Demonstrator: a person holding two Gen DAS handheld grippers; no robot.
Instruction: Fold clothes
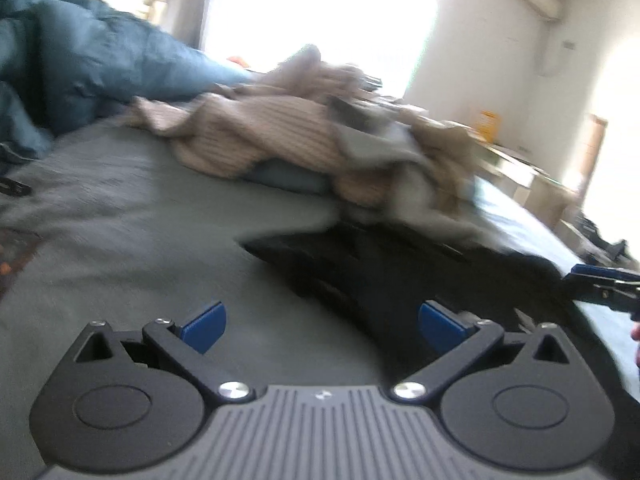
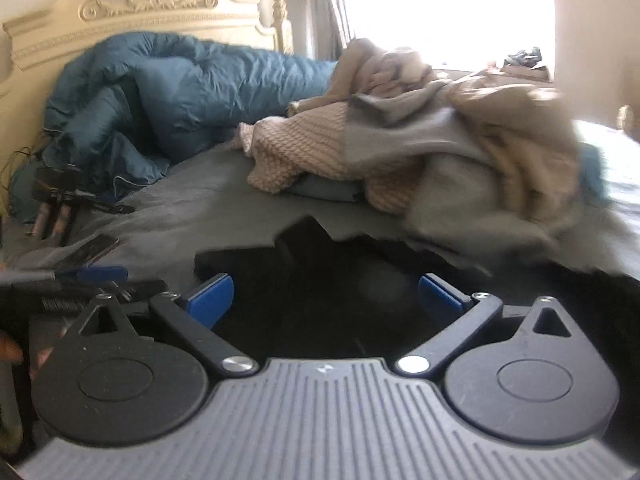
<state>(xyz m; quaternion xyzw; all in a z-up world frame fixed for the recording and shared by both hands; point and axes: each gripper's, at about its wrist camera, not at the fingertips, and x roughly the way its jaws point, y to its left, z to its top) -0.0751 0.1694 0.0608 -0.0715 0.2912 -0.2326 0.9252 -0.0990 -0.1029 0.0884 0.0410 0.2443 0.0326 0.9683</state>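
Note:
A black garment (image 1: 384, 276) lies flat on the grey bed sheet (image 1: 120, 216), right in front of both grippers. My left gripper (image 1: 322, 326) stands open just above its near edge, blue pads wide apart, nothing between them. My right gripper (image 2: 324, 298) is open too, over the same black garment (image 2: 320, 280). Behind lies a heap of clothes: a pink knit sweater (image 1: 256, 136) (image 2: 304, 148), a grey piece (image 2: 432, 140) and a tan piece (image 2: 520, 128). The right gripper (image 1: 604, 284) shows at the right edge of the left wrist view. The left gripper (image 2: 80, 280) shows at the left edge of the right wrist view.
A teal duvet (image 2: 168, 92) is bunched against the cream headboard (image 2: 140, 4). Small dark items and cables (image 2: 60, 200) lie on the sheet by the pillow end. A bright window (image 1: 320, 8) and cardboard boxes (image 1: 532, 184) stand beyond the bed's far side.

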